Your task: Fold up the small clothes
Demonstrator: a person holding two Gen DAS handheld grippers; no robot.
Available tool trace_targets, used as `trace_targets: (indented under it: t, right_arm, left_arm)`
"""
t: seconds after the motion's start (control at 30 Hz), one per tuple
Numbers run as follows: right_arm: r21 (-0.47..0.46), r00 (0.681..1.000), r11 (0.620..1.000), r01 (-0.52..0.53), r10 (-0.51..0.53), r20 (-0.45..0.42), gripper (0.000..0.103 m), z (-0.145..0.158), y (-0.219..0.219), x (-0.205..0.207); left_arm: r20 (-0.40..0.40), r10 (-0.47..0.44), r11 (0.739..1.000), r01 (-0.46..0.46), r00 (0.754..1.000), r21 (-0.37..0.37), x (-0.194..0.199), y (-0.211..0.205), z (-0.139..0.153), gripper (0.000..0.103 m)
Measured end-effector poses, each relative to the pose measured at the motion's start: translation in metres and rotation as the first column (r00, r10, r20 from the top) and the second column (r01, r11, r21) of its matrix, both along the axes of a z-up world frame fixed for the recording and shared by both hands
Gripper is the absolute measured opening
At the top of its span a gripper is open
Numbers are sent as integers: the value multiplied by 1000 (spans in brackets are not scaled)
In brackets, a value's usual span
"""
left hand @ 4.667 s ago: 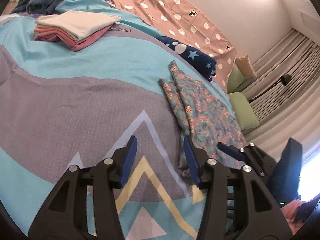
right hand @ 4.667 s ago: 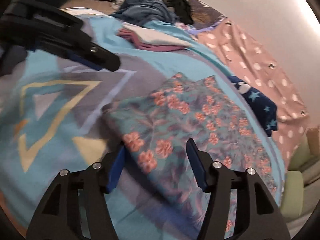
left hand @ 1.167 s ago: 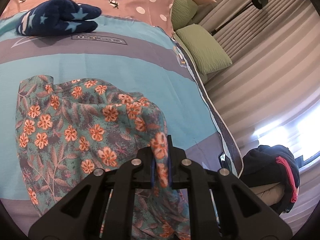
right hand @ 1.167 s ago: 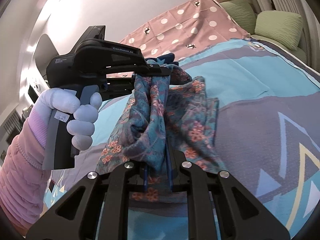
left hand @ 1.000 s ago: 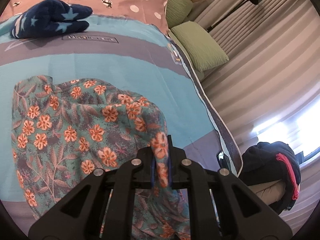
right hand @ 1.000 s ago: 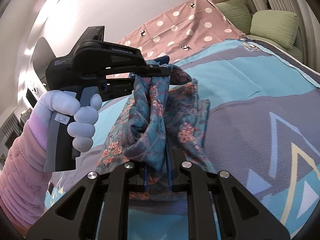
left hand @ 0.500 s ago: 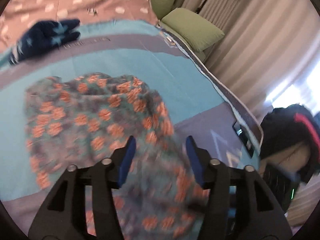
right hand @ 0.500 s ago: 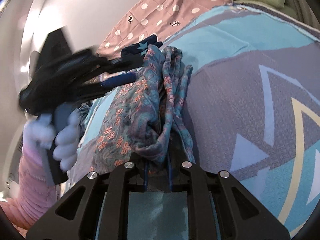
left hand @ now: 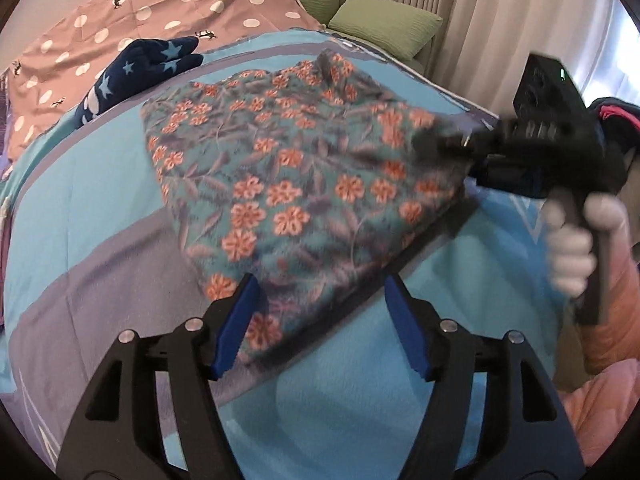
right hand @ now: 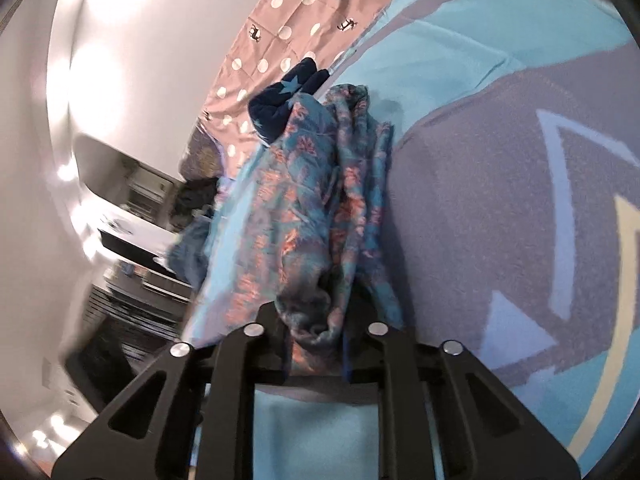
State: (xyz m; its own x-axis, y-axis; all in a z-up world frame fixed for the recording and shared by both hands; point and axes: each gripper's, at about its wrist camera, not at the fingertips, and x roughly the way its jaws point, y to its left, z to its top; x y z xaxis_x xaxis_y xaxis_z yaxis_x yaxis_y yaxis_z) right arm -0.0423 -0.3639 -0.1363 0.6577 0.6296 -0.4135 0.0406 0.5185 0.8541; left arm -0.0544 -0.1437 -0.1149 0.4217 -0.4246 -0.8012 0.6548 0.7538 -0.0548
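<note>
Two grippers work the floral garment [left hand: 304, 184] on the bed [left hand: 100, 208]: the right gripper [right hand: 316, 356] clamps bunched cloth, the left gripper [left hand: 320, 320] gapes wide, holding nothing.

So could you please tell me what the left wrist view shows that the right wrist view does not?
Only the left wrist view shows the green pillows, the open left gripper and the gloved hand holding the right gripper. Only the right wrist view shows the bunched fabric clamped in the right gripper's jaws, plus the white wall. Both show the teal floral garment, navy star-patterned cloth and polka-dot cover.
</note>
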Motion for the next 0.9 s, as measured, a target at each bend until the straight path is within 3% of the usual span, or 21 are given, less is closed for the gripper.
trace_targets:
  t: [0.1, 0.17, 0.33, 0.4, 0.43, 0.5, 0.57, 0.67, 0.7, 0.73, 0.8, 0.9]
  right_arm:
    - [119, 1000, 993, -8, 10, -9, 15, 6, -6, 2]
    - [137, 1000, 990, -8, 10, -8, 15, 12, -8, 0]
    - [116, 1000, 993, -15, 15, 4, 15, 25, -4, -3]
    - [62, 1000, 998, -11, 12, -20, 15, 22, -2, -5]
    - [2, 999, 1000, -1, 1, -45, 15, 19, -2, -8]
    - [-117, 995, 993, 19, -31, -96, 15, 8, -6, -12]
    - [-139, 991, 990, 7, -25, -130, 15, -4, -9, -14]
    - [-117, 993, 993, -18, 4, -118, 19, -2, -19, -17]
    - [-135, 995, 991, -10, -3, -101, 26, 3, -22, -17]
    - [-163, 997, 987, 4, -16, -74, 32, 11, -25, -17]
    - [-218, 1000, 976, 17, -21, -16, 32, 25, -30, -11]
    - [-223, 1000, 975, 5, -1, 20, 32, 35, -34, 11]
  left_arm:
    - [41, 1, 1000, -2, 999, 27, -5, -4, 1, 67]
    - [88, -3, 999, -2, 996, 54, -9, -11, 2, 67]
    - [189, 19, 980, -56, 982, 191, -10, -14, -9, 69]
    - [169, 63, 973, -98, 984, 209, -4, -3, -14, 56]
    - [131, 104, 973, -128, 986, 193, 1, 10, -17, 49]
    - [75, 157, 977, -166, 985, 134, 6, 30, -18, 46]
    - [46, 188, 977, -192, 981, 96, 6, 46, -17, 44]
    - [66, 167, 978, -174, 984, 118, -2, 48, -12, 40]
    - [71, 156, 979, -163, 985, 119, -4, 46, -8, 40]
    - [76, 133, 985, -140, 988, 97, -7, 44, 1, 40]
    - [75, 85, 996, -86, 994, 8, -11, 38, 19, 40]
    - [84, 7, 995, 2, 996, -97, -8, 18, 40, 40]
